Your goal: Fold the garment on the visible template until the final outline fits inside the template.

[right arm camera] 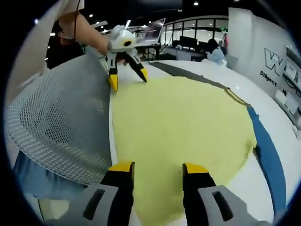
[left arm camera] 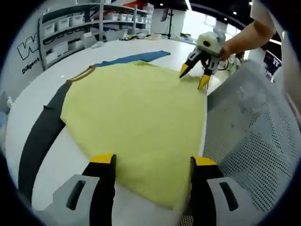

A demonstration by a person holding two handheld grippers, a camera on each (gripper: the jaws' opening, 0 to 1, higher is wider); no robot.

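- The yellow garment (left arm camera: 134, 113) lies spread flat on the white table (left arm camera: 56, 160), covering part of the template, whose dark strip (left arm camera: 40, 136) and blue strip (left arm camera: 134, 57) show beyond its far edges.
- The left claw (left arm camera: 149, 162) hangs over the near hem at one end of the table-edge side; its jaws are parted and hold nothing.
- The right claw (right arm camera: 154, 168) hangs over the same near edge at the other end, jaws likewise parted and empty.
- Both claws sit on the near long edge, so the cloth stretches away from each toward the strips; a fold would likely carry that edge forward.
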